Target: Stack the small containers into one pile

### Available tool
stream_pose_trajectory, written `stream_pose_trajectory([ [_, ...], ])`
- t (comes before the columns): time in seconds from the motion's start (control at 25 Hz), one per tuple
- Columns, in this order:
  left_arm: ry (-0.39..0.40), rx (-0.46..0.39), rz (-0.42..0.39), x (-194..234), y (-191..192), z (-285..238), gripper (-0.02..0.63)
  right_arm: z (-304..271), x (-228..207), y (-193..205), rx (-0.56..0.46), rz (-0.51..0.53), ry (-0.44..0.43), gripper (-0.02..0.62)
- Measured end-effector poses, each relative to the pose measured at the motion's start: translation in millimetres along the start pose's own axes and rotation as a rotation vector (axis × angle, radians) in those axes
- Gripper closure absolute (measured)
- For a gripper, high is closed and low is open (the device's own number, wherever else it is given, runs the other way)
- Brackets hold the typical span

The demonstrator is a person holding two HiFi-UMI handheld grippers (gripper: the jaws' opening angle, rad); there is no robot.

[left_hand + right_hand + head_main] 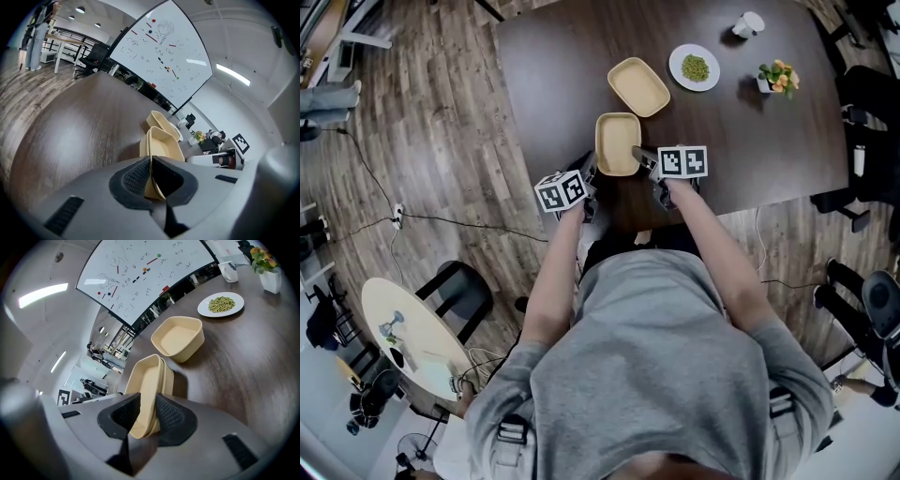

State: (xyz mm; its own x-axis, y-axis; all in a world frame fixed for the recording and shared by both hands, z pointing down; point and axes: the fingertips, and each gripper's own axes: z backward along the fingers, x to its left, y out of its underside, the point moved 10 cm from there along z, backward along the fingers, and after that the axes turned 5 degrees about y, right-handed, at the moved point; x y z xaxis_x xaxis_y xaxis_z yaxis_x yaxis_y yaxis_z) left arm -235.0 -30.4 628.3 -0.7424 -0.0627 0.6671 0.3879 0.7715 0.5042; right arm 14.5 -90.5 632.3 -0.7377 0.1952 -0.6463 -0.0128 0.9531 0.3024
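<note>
We are working partway through the stacking. At the near edge of the table (553,66), the nested pair (618,143) of beige containers is resting directly in front of us. The right gripper view is showing a doubled rim there, so we are judging that one tub is already seated inside another.

The left gripper (592,174) is clamping the pair's near-left wall, its jaws closed tight on the thin rim. The right gripper (640,155) is straddling the right-hand rim with its jaws parted; one pad is standing clear of the wall, so it is gripping nothing.

The third container (638,86) is lying by itself farther out on the table — near the pair but not touching it, and short of the plate (695,67) of green food. So we are reckoning one nesting done and one left: the lone tub is not yet in the pile.
</note>
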Motion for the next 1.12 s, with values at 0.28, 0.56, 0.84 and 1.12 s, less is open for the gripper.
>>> stream_pose_trajectory([
  [0.28,-0.063,0.075,-0.090,-2.1,2.2,4.3,0.578,4.0,-0.7,2.8,-0.060,0.013,0.002,0.478],
  [0.56,-0.044,0.065,-0.077,-2.5,9.0,7.1,0.581,10.9,-0.4,3.8,-0.190,0.088,0.004,0.436],
  [0.84,-0.023,0.015,-0.075,-12.4,0.1,8.3,0.580,18.6,-8.3,-0.3,-0.212,0.092,0.022,0.442],
  [1.12,-0.004,-0.042,-0.097,-28.6,-22.5,3.5,0.581,31.5,-28.0,-24.0,-0.241,0.097,0.044,0.472],
])
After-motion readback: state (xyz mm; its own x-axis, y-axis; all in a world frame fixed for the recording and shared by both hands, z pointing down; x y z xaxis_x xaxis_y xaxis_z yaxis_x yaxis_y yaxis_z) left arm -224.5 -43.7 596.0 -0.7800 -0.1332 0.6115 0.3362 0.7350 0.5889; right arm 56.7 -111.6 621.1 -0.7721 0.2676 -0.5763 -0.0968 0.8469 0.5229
